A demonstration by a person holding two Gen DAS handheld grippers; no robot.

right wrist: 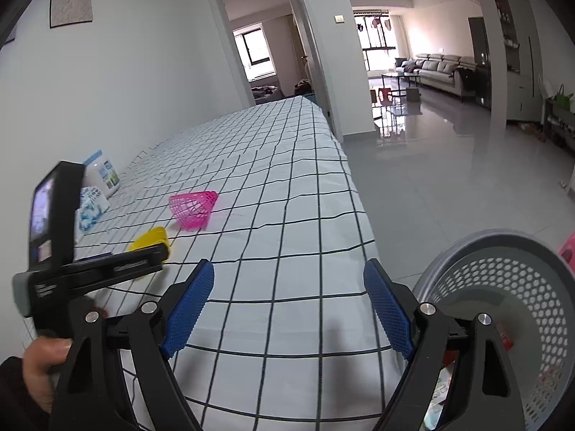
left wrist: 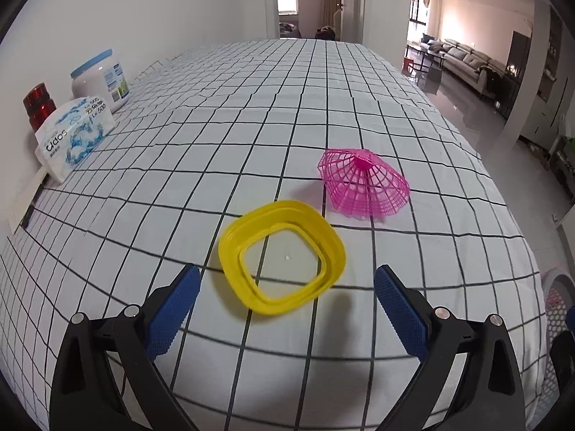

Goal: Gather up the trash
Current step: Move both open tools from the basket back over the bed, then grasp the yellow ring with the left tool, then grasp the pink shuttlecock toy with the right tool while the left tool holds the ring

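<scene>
Yellow plastic square ring [left wrist: 282, 256]: lies flat on the checked surface [left wrist: 359, 107], just ahead of the left claw [left wrist: 286, 289], its near edge between the blue pads [left wrist: 172, 310], not touching either.
Left claw: jaws spread wide, holding nothing, low over the cloth.
Pink plastic mesh basket [left wrist: 363, 183]: tipped on its side just beyond the ring, to its right, apart from it.
Right claw [right wrist: 288, 292]: jaws wide apart, empty, above the surface's near right edge; ring [right wrist: 151, 239] and pink basket [right wrist: 194, 208] lie well ahead to its left.
Grey perforated bin [right wrist: 510, 287]: on the floor just right of the right claw, some litter inside.
Far left edge: tissue pack [left wrist: 73, 136], white tub with a blue lid [left wrist: 100, 79], red jar [left wrist: 38, 106] along the wall.
Hand [right wrist: 39, 373]: grips the left claw's handle, seen from the right wrist.
</scene>
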